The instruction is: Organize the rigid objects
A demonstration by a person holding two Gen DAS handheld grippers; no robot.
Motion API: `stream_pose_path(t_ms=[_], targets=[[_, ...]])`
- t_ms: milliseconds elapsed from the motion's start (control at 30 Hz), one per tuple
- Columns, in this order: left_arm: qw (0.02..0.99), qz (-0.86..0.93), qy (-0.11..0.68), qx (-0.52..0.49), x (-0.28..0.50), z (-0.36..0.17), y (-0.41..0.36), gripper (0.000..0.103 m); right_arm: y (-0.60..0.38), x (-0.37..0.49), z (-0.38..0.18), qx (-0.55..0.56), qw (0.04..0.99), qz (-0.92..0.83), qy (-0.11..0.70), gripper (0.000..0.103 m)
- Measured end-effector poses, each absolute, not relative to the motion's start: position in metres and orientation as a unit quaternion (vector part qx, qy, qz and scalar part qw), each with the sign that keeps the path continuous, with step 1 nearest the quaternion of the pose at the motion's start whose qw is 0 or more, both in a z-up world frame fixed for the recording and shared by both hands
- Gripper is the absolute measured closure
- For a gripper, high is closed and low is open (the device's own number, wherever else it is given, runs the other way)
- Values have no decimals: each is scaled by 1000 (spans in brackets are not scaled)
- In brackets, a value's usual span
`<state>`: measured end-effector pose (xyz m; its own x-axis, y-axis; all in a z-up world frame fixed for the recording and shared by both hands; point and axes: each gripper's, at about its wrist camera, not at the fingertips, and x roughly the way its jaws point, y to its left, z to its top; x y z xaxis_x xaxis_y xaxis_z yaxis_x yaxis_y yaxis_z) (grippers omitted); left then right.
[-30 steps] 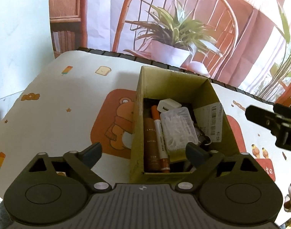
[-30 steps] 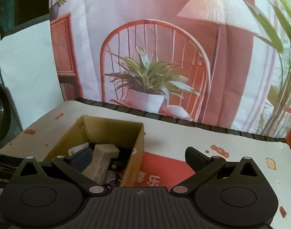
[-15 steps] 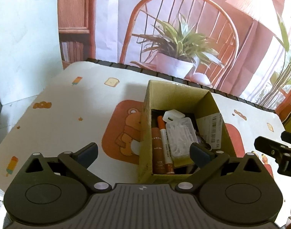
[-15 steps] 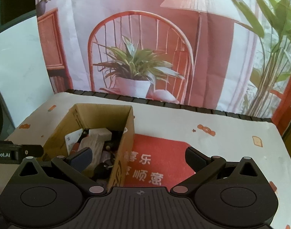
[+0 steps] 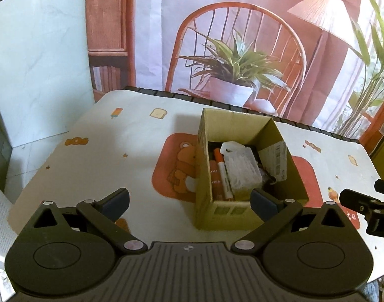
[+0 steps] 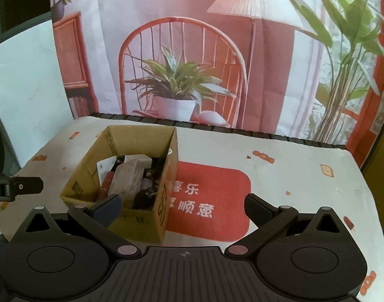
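Both tools hang above the bench (image 5: 121, 151), and both are spread wide and carrying nothing: left tool (image 5: 189, 201), right tool (image 6: 183, 207). The box (image 5: 290, 173) sits mid-bench on the cartoon cloth, packed full, with an orange marker (image 5: 223, 173) lying beside a clear plastic case (image 5: 242, 168), tube (image 6: 106, 183) along one wall.

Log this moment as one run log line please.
left gripper: open, empty | right gripper: open, empty | cardboard box: filled, on table

Soft, even daylight, sharp focus; fisheye bending and dark corners; the box (image 5: 245, 216) casts a faint shadow leftward.
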<state>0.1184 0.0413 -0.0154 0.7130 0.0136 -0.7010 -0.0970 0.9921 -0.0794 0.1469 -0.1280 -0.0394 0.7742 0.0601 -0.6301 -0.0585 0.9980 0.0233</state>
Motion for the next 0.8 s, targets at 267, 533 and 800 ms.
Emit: stream_pose_path(t_ms=[267,533,800], targets=[[931,29,361,-42,86,-8,40,0,-123,108,-31,-1,948,28,318,0],[937,39,346,-22,63,-3,38,0,-122,78,-29,-2,949,18,316,0],[939,36,341,-43,46,-3,46,0,-124,60,-32,0,949,-3,316,0]])
